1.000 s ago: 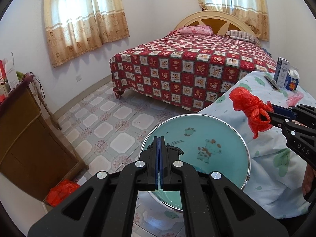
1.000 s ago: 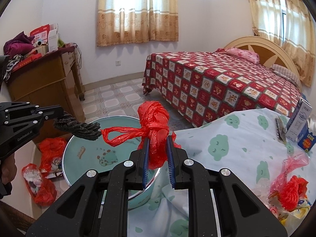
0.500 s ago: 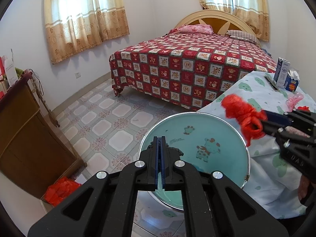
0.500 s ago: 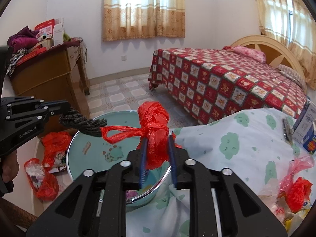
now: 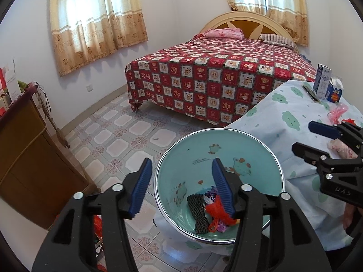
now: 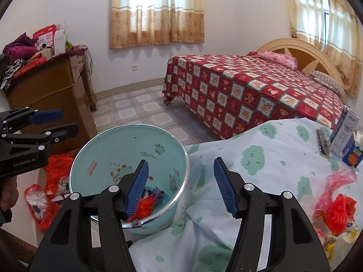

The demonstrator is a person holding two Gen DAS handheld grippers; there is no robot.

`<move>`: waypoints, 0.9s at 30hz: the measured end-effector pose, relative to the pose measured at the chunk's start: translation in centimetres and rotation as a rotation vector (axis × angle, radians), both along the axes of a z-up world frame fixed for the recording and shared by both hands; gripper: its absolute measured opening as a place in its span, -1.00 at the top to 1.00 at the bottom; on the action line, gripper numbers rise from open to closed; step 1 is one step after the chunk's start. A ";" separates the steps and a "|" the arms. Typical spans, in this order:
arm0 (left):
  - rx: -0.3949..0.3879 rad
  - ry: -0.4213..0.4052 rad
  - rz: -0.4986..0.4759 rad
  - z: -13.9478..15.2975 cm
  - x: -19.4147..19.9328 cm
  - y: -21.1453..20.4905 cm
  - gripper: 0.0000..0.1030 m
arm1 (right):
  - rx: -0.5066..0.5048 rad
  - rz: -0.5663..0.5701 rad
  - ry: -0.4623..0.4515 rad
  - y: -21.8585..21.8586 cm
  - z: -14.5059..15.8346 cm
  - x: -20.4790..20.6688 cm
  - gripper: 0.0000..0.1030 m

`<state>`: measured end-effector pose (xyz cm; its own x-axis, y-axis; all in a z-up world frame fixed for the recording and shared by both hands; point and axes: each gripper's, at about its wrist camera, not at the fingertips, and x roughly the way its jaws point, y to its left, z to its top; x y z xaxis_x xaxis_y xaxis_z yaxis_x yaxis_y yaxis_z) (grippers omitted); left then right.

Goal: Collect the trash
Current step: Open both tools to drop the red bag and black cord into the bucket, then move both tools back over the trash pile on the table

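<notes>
A teal enamel basin (image 5: 226,151) (image 6: 109,149) stands beside the cloth-covered table. In it lie a dark foam net (image 5: 198,210), a red plastic bag (image 5: 219,210) (image 6: 145,206) and other scraps. My left gripper (image 5: 181,185) is open and empty above the basin; it also shows at the left of the right wrist view (image 6: 56,122). My right gripper (image 6: 180,185) is open and empty over the basin's rim and the table edge; it also shows in the left wrist view (image 5: 306,138). More trash, red and pink bags (image 6: 340,206) (image 5: 338,111), lies on the table.
The table has a pale cloth with green clouds (image 6: 261,158). Milk cartons (image 6: 344,136) and a dark comb (image 6: 322,140) stand at its far right. A bed (image 5: 215,74), a wooden cabinet (image 6: 52,90) and red bags on the floor (image 6: 54,174) surround it.
Both grippers have opened. The dark foam net left my left gripper and the red bag left my right gripper; both now lie in the basin.
</notes>
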<state>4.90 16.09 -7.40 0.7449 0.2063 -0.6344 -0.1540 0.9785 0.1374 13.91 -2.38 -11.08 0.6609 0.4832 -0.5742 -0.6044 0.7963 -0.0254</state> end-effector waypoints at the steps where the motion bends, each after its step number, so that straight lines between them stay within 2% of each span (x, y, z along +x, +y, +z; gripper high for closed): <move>1: 0.002 0.001 -0.002 0.0 0.0 -0.2 -0.13 | -0.001 -0.006 -0.002 -0.4 0.2 -0.1 -0.17; 5: 0.006 0.009 -0.021 -0.3 0.1 -1.2 -0.15 | 0.001 -0.036 -0.019 -2.4 1.0 -1.2 -0.17; 8: 0.014 0.028 -0.047 -0.8 0.4 -2.7 -0.16 | 0.022 -0.084 -0.042 -5.6 2.0 -2.4 -0.19; 14: 0.037 0.068 -0.169 -2.1 1.0 -9.0 -0.16 | 0.064 -0.258 -0.078 -14.7 3.1 -4.9 -0.25; 20: 0.032 0.072 -0.301 -2.2 1.5 -16.3 -0.16 | 0.068 -0.478 -0.052 -24.4 1.8 -6.4 -0.25; 23: 0.022 0.069 -0.357 -2.0 1.5 -19.6 -0.16 | 0.086 -0.548 -0.027 -28.0 0.8 -7.2 -0.25; 27: 0.002 0.081 -0.417 -2.2 1.2 -23.5 -0.16 | 0.086 -0.594 -0.012 -30.7 -0.2 -8.4 -0.29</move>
<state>6.15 -7.43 -9.58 0.7125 -0.1006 -0.6945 0.2665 0.9543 0.1351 5.50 -33.08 -11.30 0.8386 0.0734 -0.5398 -0.0550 0.9972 0.0502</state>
